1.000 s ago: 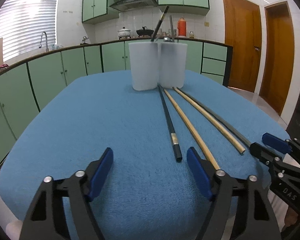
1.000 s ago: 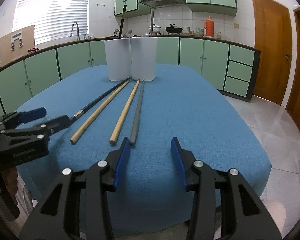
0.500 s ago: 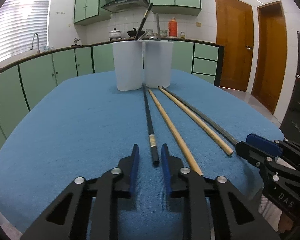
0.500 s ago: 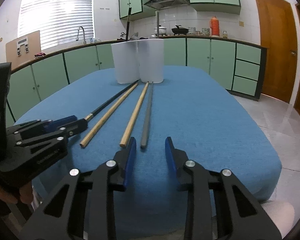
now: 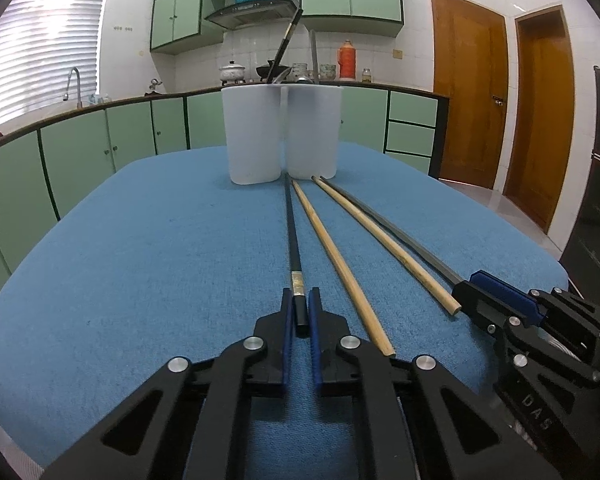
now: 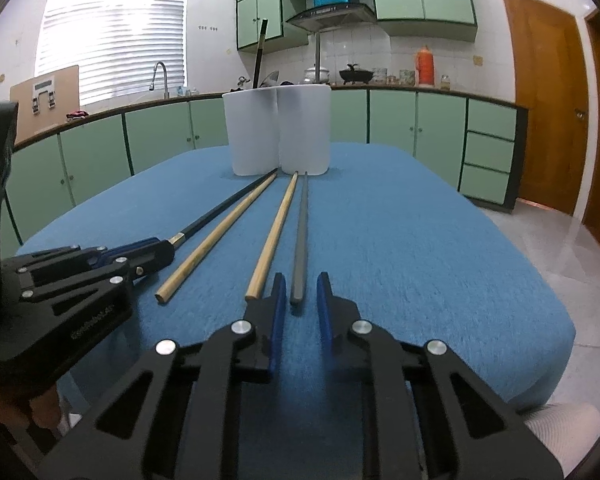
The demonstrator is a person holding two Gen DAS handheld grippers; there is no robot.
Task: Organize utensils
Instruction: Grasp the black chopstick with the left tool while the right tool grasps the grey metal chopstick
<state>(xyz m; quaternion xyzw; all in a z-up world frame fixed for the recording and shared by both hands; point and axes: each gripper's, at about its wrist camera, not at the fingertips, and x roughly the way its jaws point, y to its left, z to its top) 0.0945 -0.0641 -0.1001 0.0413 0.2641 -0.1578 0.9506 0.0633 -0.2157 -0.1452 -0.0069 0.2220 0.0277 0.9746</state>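
Observation:
Several chopsticks lie side by side on the blue table: a black one (image 5: pixel 291 236), two wooden ones (image 5: pixel 336 260) (image 5: pixel 384 240) and a grey one (image 6: pixel 301 236). My left gripper (image 5: pixel 298 308) is shut on the near end of the black chopstick, which still lies on the cloth. My right gripper (image 6: pixel 299 294) is open, its fingers on either side of the grey chopstick's near end without touching it. Two white cups (image 5: pixel 254 136) (image 5: pixel 314 132) stand at the far end with utensils in them.
The blue cloth-covered table (image 5: pixel 140 260) drops off at its rounded edges. Green kitchen cabinets ring the room behind it. Wooden doors stand at the right. My right gripper shows at the right edge of the left wrist view (image 5: pixel 500 300).
My left gripper moved forward and closed from wide open onto the black chopstick's end. My right gripper narrowed and moved forward around the grey chopstick's end.

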